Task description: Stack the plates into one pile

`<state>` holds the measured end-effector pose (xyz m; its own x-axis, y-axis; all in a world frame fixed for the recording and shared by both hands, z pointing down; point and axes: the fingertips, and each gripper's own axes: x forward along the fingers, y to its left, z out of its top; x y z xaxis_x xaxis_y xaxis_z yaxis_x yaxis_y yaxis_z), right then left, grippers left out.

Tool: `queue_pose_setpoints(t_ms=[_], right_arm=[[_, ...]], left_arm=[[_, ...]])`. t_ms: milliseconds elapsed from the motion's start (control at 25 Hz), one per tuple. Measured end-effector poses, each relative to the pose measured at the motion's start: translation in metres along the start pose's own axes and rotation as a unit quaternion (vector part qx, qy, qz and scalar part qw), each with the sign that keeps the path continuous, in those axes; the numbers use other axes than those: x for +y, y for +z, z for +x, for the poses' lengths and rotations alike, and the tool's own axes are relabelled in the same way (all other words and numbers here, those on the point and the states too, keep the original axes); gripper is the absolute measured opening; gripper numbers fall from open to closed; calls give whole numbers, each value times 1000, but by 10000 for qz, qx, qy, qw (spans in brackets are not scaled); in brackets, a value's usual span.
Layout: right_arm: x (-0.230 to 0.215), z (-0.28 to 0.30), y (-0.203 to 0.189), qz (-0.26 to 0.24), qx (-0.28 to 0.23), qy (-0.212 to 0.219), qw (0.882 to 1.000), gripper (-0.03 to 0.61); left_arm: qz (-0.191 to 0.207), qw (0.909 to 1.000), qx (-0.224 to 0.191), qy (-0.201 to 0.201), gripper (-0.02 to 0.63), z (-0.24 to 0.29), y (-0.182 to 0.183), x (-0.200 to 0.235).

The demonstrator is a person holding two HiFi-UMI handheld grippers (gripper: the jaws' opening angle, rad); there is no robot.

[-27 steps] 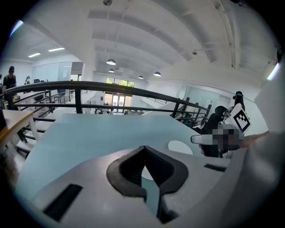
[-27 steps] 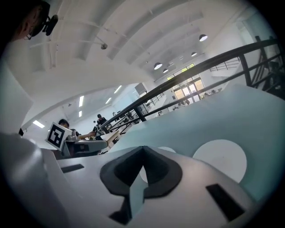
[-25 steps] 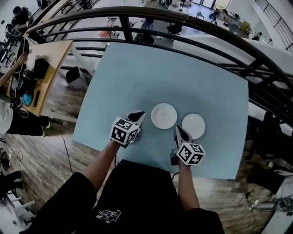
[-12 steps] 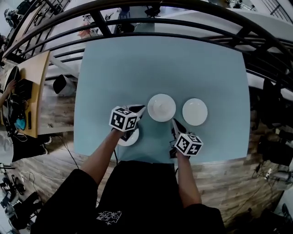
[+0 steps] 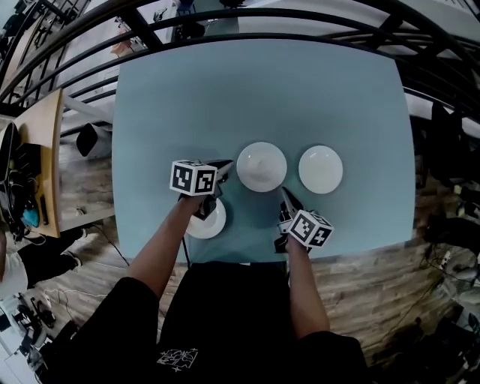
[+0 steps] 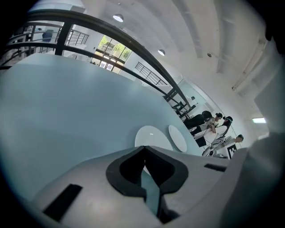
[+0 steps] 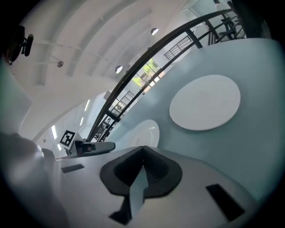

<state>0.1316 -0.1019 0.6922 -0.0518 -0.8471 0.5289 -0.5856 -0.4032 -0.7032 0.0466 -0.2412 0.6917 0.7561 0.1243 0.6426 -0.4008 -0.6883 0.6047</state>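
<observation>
Three white plates lie on the pale blue table (image 5: 187, 97). The middle plate (image 5: 262, 166) and the right plate (image 5: 320, 169) sit side by side; a third plate (image 5: 209, 222) lies nearer the front edge, partly hidden under my left hand. My left gripper (image 5: 225, 163) is shut and empty, its tips just left of the middle plate (image 6: 153, 135). My right gripper (image 5: 284, 193) is shut and empty too, hovering in front of the gap between the middle plate (image 7: 144, 131) and the right plate (image 7: 205, 102).
A dark metal railing (image 5: 247, 19) curves round the table's far side. Wooden floor (image 5: 90, 247) runs along the table's left and front edges. Desks with people sit far off on the left.
Both grippers have sunk toward the table. The third plate, unseen a second ago, now shows under my left hand. The head view has shifted, so the table sits more squarely in frame.
</observation>
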Motion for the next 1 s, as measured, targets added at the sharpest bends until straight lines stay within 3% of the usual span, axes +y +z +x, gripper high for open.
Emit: queue_pose_setpoints(t_ms=[200, 520, 640, 840, 1000], right_arm=[[-1, 1, -4, 319, 51, 47, 9995, 6], [-6, 5, -6, 693, 47, 129, 9975, 9], [-7, 5, -5, 859, 57, 161, 9962, 97], [-5, 10, -7, 1165, 105, 247, 9928, 134], [-5, 9, -4, 1726, 7, 396, 9842, 166]], left_arm=[[-191, 9990, 265, -313, 8, 7, -2, 3], [-893, 9909, 479, -883, 30, 16, -7, 5], [-1095, 9873, 586, -995, 77, 19, -10, 5], [-1174, 9875, 639, -839, 84, 20, -13, 15], [-1267, 9860, 652, -866, 91, 26, -14, 12]])
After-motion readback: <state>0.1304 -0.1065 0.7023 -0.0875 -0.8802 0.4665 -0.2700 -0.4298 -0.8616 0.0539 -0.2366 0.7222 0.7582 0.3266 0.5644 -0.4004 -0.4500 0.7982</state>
